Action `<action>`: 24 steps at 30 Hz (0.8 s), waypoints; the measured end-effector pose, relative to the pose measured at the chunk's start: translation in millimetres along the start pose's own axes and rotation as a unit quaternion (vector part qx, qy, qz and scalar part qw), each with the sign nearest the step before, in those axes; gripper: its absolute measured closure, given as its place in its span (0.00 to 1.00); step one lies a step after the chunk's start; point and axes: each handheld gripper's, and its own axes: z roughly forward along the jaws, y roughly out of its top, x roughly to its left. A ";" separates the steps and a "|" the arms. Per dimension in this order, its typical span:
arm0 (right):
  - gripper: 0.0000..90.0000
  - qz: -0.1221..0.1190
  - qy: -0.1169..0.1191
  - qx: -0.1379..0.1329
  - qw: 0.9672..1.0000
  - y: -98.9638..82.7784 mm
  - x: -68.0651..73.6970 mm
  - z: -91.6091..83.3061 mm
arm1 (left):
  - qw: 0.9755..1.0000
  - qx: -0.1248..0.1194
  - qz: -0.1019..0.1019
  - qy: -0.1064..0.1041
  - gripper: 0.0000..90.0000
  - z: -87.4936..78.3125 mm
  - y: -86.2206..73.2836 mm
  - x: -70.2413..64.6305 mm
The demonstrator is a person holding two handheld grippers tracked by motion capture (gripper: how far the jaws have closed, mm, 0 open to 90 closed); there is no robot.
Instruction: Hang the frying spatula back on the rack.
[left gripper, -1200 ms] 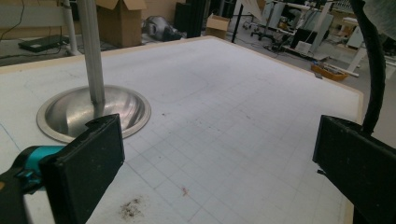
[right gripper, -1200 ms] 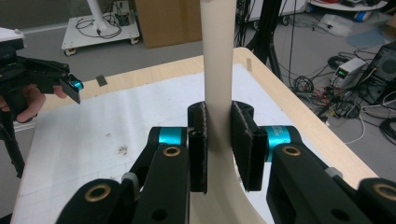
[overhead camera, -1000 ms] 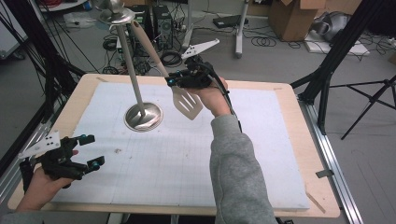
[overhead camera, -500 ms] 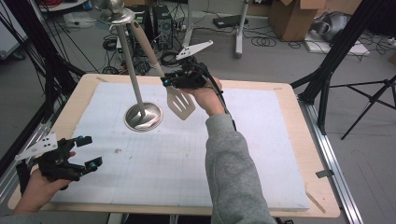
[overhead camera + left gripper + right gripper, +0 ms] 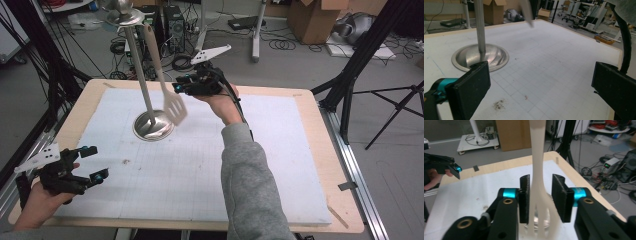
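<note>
step: looks like hanging the spatula [image 5: 172, 102] on the metal stand [image 5: 142, 85], handle up top by the stand's head
right gripper [image 5: 541, 197]: jaws just eased apart, spatula neck sits between, right pad clear
left gripper [image 5: 80, 167]: spread, idle near table [image 5: 310, 115] corner
next: back out slowly
in the way: stand's pole, just beside the blade

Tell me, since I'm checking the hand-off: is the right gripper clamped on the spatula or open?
Open. The right gripper's jaws have just been opening; the spatula stands between them, with a gap at the right jaw.
</note>
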 end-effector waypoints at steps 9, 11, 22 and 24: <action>0.45 -0.011 -0.016 -0.021 1.000 -9.2 2.0 -16.9 | 1.000 0.001 0.000 -0.003 0.03 3.0 0.3 0.0; 0.42 -0.013 -0.008 -0.030 0.999 -10.7 4.1 -21.0 | 1.000 0.002 0.000 -0.005 0.03 4.0 0.3 -0.2; 0.34 -0.012 0.012 -0.065 0.998 -19.1 9.8 -41.1 | 1.000 0.002 0.000 -0.009 0.03 7.6 1.0 0.6; 0.34 -0.009 0.010 -0.065 0.998 -23.3 9.7 -46.3 | 1.000 0.000 -0.001 -0.009 0.03 9.0 1.6 0.0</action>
